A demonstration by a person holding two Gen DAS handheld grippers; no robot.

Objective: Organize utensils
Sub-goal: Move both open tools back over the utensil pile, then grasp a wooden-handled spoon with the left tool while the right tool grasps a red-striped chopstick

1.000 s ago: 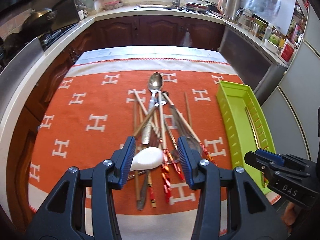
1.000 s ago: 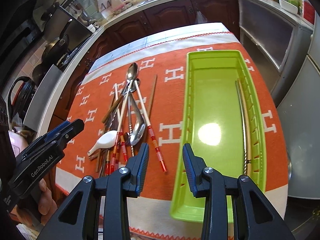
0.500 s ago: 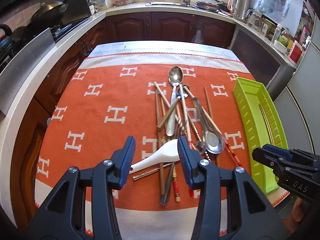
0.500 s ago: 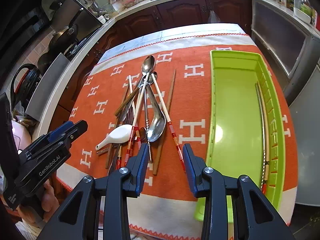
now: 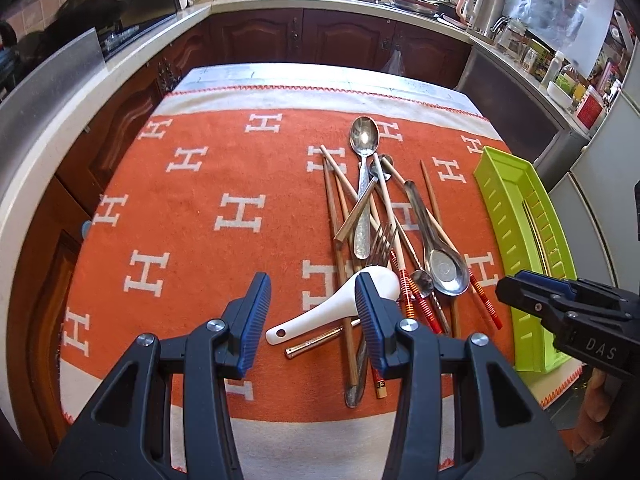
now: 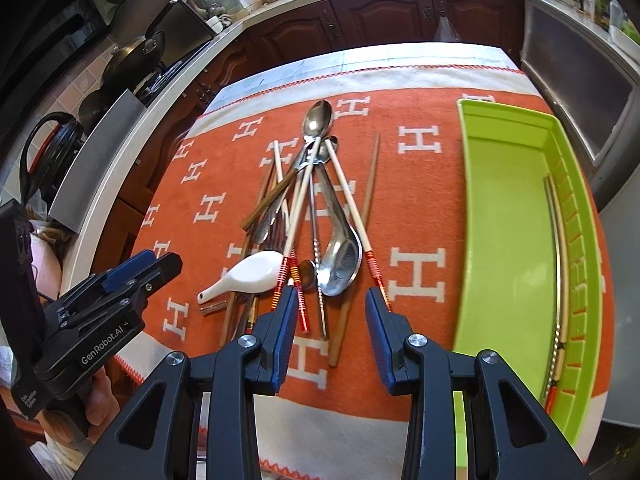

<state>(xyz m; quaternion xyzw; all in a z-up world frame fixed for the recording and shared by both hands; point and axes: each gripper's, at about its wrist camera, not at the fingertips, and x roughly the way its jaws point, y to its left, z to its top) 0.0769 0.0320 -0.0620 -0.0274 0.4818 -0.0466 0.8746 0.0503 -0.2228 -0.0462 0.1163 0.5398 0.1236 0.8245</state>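
Utensils, a tangled pile of metal spoons, wooden chopsticks and one white ceramic spoon (image 5: 344, 304), are lying mid-surface on the orange cloth. From the left wrist, the left gripper (image 5: 310, 320) is hovering half-open, empty; closing here risks dragging crossed chopsticks. From the right wrist, the right gripper (image 6: 332, 334) is also gaping empty; one green plastic tray (image 6: 508, 240) is holding two chopsticks.

One white ceramic spoon (image 5: 340, 308), three large metal spoons (image 5: 446, 266), one fork (image 5: 380, 246), one green tray (image 6: 508, 240).

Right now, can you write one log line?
left gripper: open, empty | right gripper: open, empty | utensil pile: on cloth | green tray: holds chopsticks
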